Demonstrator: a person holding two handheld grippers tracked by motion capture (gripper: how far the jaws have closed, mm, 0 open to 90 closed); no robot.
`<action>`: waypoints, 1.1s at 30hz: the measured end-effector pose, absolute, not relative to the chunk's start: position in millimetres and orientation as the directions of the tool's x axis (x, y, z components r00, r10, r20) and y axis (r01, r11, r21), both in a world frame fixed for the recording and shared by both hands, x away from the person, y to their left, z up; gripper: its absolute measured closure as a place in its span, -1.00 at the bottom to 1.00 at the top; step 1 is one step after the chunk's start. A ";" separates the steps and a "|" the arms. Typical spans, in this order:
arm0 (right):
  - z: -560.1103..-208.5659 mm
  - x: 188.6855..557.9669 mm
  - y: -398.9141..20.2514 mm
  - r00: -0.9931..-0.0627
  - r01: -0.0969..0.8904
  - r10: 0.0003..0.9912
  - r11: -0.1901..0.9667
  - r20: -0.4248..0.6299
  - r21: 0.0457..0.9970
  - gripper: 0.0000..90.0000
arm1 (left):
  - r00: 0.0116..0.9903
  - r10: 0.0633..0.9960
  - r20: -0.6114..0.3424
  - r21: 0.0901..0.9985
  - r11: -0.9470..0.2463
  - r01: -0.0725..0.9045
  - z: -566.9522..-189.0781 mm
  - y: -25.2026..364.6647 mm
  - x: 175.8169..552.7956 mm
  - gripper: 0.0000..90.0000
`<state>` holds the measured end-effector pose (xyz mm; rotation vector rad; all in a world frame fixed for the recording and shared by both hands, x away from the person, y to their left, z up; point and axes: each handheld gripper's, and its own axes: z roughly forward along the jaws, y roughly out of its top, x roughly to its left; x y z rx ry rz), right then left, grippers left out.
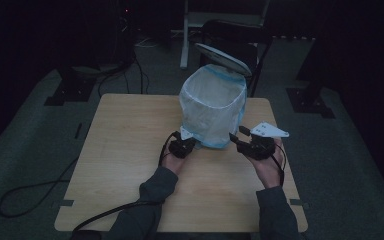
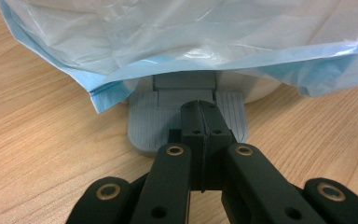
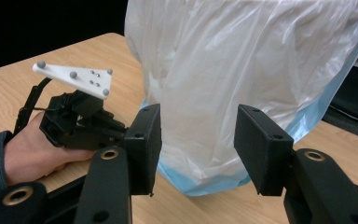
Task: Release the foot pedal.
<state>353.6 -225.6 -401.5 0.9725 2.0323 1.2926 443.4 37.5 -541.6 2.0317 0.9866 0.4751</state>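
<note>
The left gripper [image 2: 203, 122] was closed, empty, pressed on the pedal [image 2: 145, 126] of the bag-lined bin [image 1: 213, 107]; the right gripper [image 3: 198, 147] was held half open, empty, near the bag [image 3: 242, 84].

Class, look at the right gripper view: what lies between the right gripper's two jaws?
In the right gripper view, the right gripper stands open and the white bag over the bin shows between its jaws, untouched by either.
</note>
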 end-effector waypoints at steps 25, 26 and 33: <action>-432.2 345.1 -237.0 -0.582 0.344 0.813 0.247 -0.001 0.906 0.13 | 0.625 0.780 0.008 0.816 -0.367 0.447 -540.9 38.3 440.1 1.00; -433.3 345.0 -237.2 -0.582 0.345 0.813 0.248 -0.001 0.905 0.13 | 0.625 0.780 0.009 0.818 -0.366 0.445 -540.8 38.3 439.7 1.00; -443.8 344.0 -237.8 -0.575 0.373 0.818 0.281 -0.018 0.884 0.13 | 0.619 0.784 0.044 0.835 -0.369 0.408 -539.5 38.4 435.4 0.96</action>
